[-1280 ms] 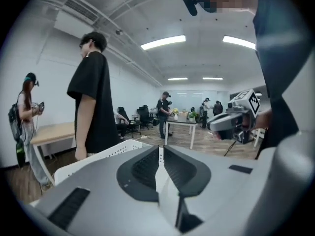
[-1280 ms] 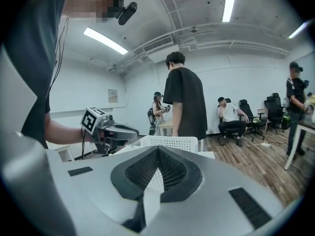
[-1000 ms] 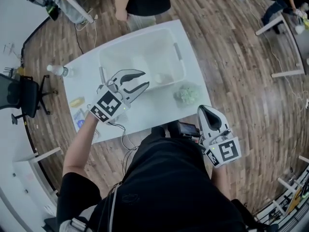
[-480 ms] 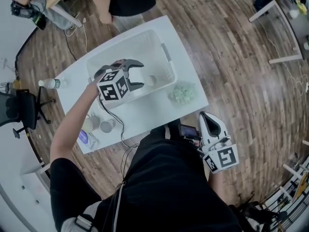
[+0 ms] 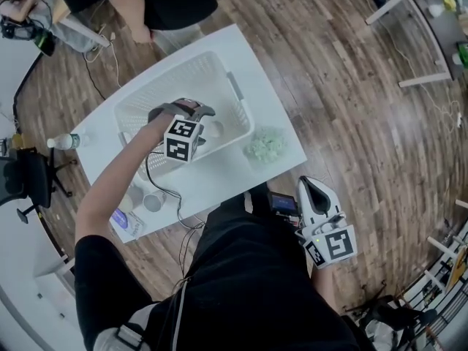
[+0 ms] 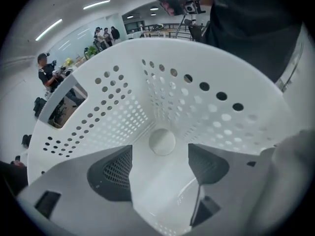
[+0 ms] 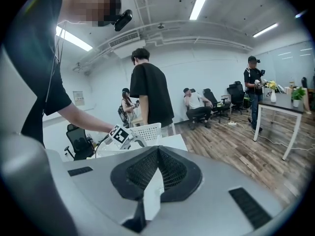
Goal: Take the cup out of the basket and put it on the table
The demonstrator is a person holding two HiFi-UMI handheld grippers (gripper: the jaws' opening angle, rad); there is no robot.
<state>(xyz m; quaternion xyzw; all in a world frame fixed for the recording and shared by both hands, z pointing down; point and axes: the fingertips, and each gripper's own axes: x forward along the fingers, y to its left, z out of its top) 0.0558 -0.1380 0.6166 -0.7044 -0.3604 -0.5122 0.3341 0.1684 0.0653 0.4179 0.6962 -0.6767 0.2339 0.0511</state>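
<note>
Inside the white basket (image 5: 139, 97), the left gripper (image 6: 160, 161) points down, its jaws having just been opening wide, nothing between the pads. The cup (image 6: 162, 141) sits on the basket floor just beyond the tips, not yet grasped or lifted to the table (image 5: 274, 115). At near right, the right gripper (image 7: 157, 173) idles off the table, jaws closed and empty.

Bright, even indoor light comes from overhead strip lights (image 7: 202, 1) — shadows are faint and soft. The white basket (image 6: 118, 92) looks washed out, with little contrast. All views bend strongly at the edges; both gripper views fade to black corners, and the nearest surfaces are out of focus.
</note>
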